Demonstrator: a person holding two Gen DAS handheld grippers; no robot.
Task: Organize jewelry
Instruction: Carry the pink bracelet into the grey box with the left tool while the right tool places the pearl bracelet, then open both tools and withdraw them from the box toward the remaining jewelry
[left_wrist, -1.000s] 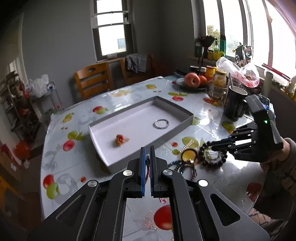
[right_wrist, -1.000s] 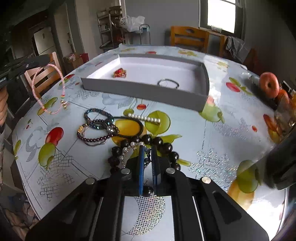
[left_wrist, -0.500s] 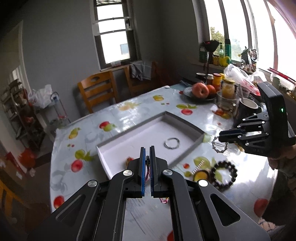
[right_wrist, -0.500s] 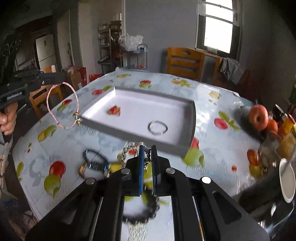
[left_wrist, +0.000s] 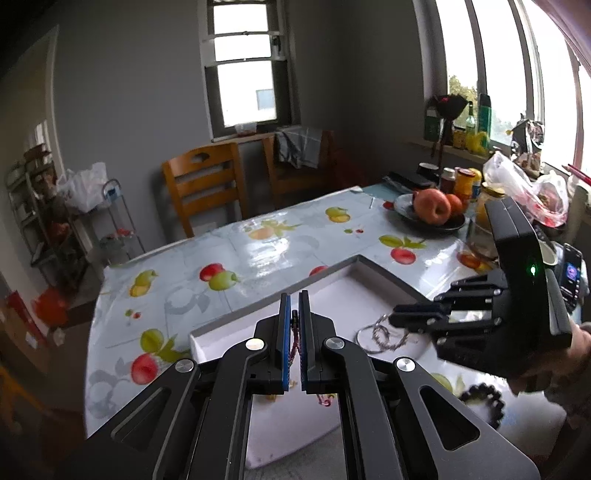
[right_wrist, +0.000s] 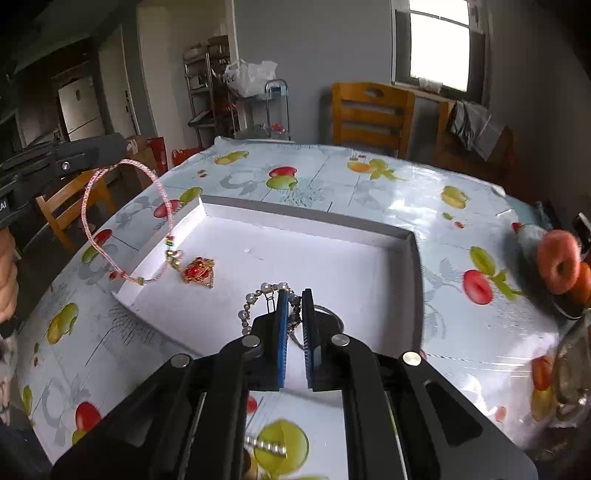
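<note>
Above the white tray that sits mid-desk, both claws hang with jewelry pinched between their blue pads, apparently so each piece can be lowered inside rather than dropped from the side. The left claw is nearly closed on a pink cord bracelet, whose loop dangles over the tray's left wall, its small charm just above the red and gold brooch already lying on the tray floor. The right claw is likewise narrowed on a pearl bracelet, which droops over the near part of the tray, close above the silver ring resting there. A black bead bracelet lies on the fruit-print desk toward its near edge, outside the tray. Compared with a second ago, the right claw has left the pile of bracelets on the desk, lifting the pearl strand clear and carrying it over the tray, while the left claw has risen and moved forward over the tray's edge with its cord.
</note>
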